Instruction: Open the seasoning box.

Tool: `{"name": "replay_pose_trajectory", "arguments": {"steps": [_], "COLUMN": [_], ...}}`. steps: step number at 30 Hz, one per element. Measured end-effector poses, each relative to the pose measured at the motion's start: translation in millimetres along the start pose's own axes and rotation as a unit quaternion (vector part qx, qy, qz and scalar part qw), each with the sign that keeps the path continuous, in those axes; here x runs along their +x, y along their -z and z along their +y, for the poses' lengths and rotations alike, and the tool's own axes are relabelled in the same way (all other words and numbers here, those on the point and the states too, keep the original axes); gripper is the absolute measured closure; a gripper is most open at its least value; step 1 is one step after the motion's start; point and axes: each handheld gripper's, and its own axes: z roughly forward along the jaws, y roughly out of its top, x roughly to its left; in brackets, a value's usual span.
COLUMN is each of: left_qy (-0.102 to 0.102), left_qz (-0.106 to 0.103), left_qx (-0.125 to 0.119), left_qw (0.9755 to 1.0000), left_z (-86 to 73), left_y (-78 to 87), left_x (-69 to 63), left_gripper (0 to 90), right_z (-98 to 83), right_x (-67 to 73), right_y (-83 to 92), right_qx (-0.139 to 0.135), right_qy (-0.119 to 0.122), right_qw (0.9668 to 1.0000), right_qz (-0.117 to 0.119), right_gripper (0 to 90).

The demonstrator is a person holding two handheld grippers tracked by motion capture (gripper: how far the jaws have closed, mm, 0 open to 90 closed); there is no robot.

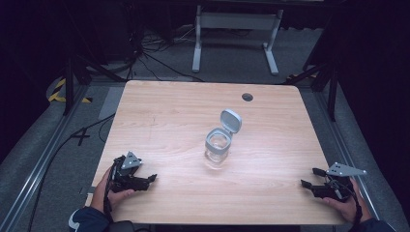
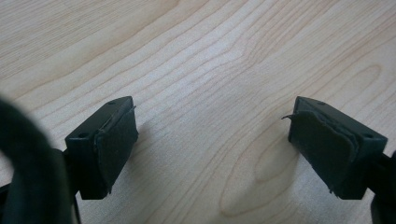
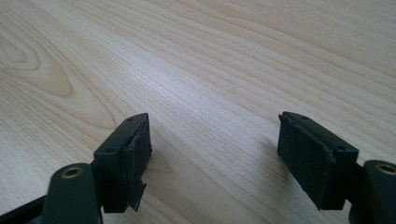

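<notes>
A clear glass jar with a grey hinged lid flipped up stands near the middle of the light wooden table. My left gripper rests at the table's front left, held by a hand, its jaws pointing right toward the centre. In the left gripper view its jaws stand wide apart over bare wood, nothing between them. My right gripper lies at the front right, pointing left. Its jaws are also spread over bare wood. Both grippers are well apart from the jar.
A round cable hole sits near the table's far edge. Beyond the table stand a white frame and loose cables on grey floor. Metal rails run along both sides of the table.
</notes>
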Motion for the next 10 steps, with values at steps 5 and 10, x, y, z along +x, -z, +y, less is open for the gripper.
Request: {"name": "replay_pose_trajectory", "arguments": {"steps": [5, 10], "left_qy": [0.0, 0.001], "left_qz": [0.0, 0.0], "left_qx": [0.001, 0.001], "left_qw": [1.0, 1.0], "left_z": [0.1, 0.1], "left_y": [0.0, 0.1], "left_x": [0.0, 0.0], "left_gripper": [15.3, 15.3], "right_z": [-0.1, -0.1], "right_x": [-0.2, -0.2], "right_y": [-0.4, -0.5], "right_qx": [-0.001, -0.002], "right_qy": [0.001, 0.001], "right_qw": [1.0, 1.0], "right_qz": [0.001, 0.001], "right_gripper": [25.6, 25.6]}}
